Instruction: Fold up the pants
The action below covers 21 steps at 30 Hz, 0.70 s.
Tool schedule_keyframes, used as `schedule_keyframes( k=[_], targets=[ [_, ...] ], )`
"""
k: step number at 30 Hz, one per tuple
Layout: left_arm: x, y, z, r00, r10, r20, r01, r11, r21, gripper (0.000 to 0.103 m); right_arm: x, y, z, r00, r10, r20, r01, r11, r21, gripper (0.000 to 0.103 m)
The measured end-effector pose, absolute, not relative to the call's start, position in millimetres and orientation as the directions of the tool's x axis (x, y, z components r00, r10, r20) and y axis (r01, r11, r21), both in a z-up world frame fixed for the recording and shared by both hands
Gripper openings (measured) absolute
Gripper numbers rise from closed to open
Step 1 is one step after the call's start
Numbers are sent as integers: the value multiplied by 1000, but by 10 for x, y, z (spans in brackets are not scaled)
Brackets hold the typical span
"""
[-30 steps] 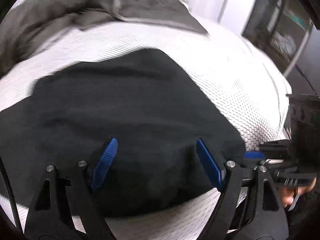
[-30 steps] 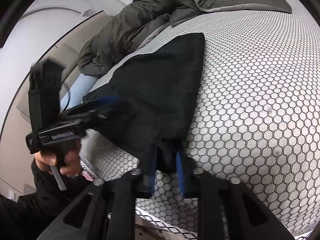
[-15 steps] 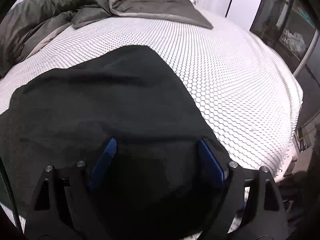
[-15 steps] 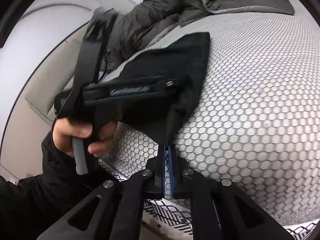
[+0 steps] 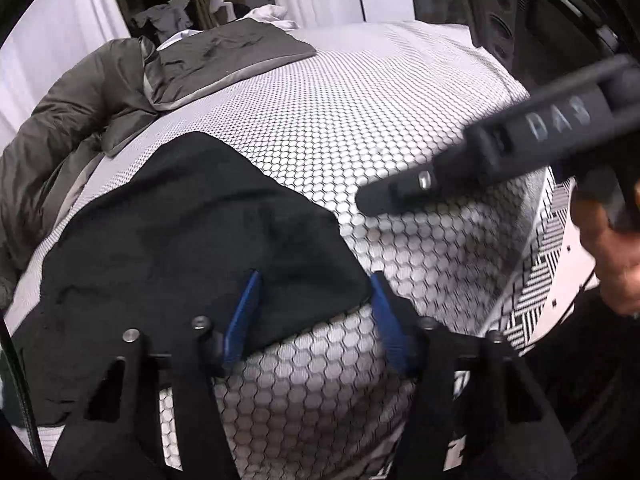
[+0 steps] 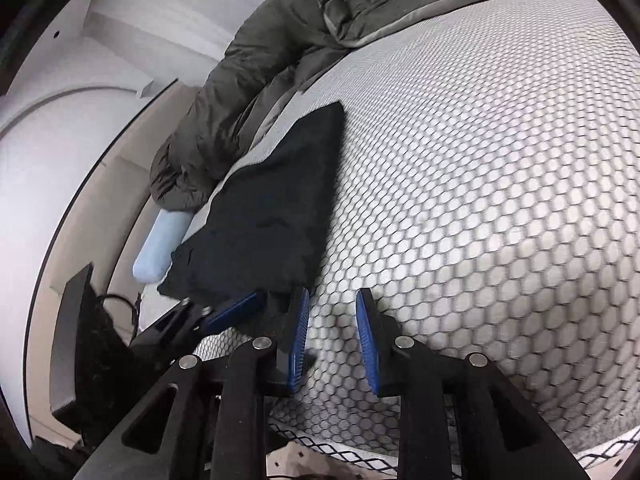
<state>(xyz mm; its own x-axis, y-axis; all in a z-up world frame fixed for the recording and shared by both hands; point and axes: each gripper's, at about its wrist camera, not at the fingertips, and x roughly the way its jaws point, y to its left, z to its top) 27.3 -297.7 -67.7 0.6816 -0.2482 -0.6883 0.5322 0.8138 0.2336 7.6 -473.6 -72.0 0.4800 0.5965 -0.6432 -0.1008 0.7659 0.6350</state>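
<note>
The black pants (image 5: 192, 248) lie folded flat on the honeycomb-patterned bed sheet (image 5: 360, 112); they also show in the right wrist view (image 6: 276, 200). My left gripper (image 5: 314, 312) is open, its blue pads (image 5: 244, 312) straddling the pants' near right corner. My right gripper (image 6: 332, 320) is open and empty over bare sheet (image 6: 480, 160), just right of the pants' near corner. The right gripper's body (image 5: 500, 152) crosses the left wrist view at the right. The left gripper's fingertip (image 6: 236, 308) shows at the pants' edge in the right wrist view.
A rumpled dark grey duvet (image 5: 100, 92) lies along the far left of the bed; it also shows in the right wrist view (image 6: 280, 60). A light blue pillow (image 6: 160, 244) sits by the curved headboard (image 6: 60, 160). The bed edge and a black-and-white patterned rug (image 5: 548, 248) are at the right.
My right gripper has opened and let go of the pants' corner, which now rests on the bed. My left gripper has pulled back to the pants' near edge.
</note>
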Motion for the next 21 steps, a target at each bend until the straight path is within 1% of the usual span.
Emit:
schedule_keyframes(
  k=[1,2,3,6,8,9,10,11,12,17,21],
  targets=[
    [306,-2970,-678,699,-243,-673,509,830,229,27,99,-4707,-730,474,601,-644,-105,764,636,25],
    [314,-2956,-683,718,-236,-655,485,844,228,12,115,-4692,-741,468,609,-640,-107,758,643,26],
    [315,-2943,-689,727,-244,-642,479,850,219,7,153,-4685,-757,461,621,-633,-103,747,657,28],
    [292,-2871,-720,731,-272,-626,476,860,182,4,414,-4664,-852,437,671,-599,-78,692,718,30],
    [283,-2808,-746,731,-282,-621,486,855,184,4,521,-4619,-885,414,699,-583,-78,666,742,30],
    [274,-2786,-754,732,-284,-619,492,849,192,4,575,-4587,-896,403,710,-578,-86,657,749,27],
    [264,-2759,-761,730,-288,-620,500,844,196,4,636,-4569,-899,393,717,-576,-99,655,749,21],
    [121,-2725,-759,726,-291,-623,505,841,196,4,675,-4519,-895,384,728,-567,-119,648,752,9],
    [78,-2714,-763,723,-294,-626,511,837,197,4,711,-4467,-894,377,737,-560,-135,642,754,7],
    [-14,-2630,-791,707,-310,-635,534,823,193,3,806,-4389,-840,385,717,-581,-136,667,733,5],
    [-124,-2593,-796,702,-321,-636,549,813,196,3,847,-4555,-839,449,675,-585,-76,681,728,5]
  ],
)
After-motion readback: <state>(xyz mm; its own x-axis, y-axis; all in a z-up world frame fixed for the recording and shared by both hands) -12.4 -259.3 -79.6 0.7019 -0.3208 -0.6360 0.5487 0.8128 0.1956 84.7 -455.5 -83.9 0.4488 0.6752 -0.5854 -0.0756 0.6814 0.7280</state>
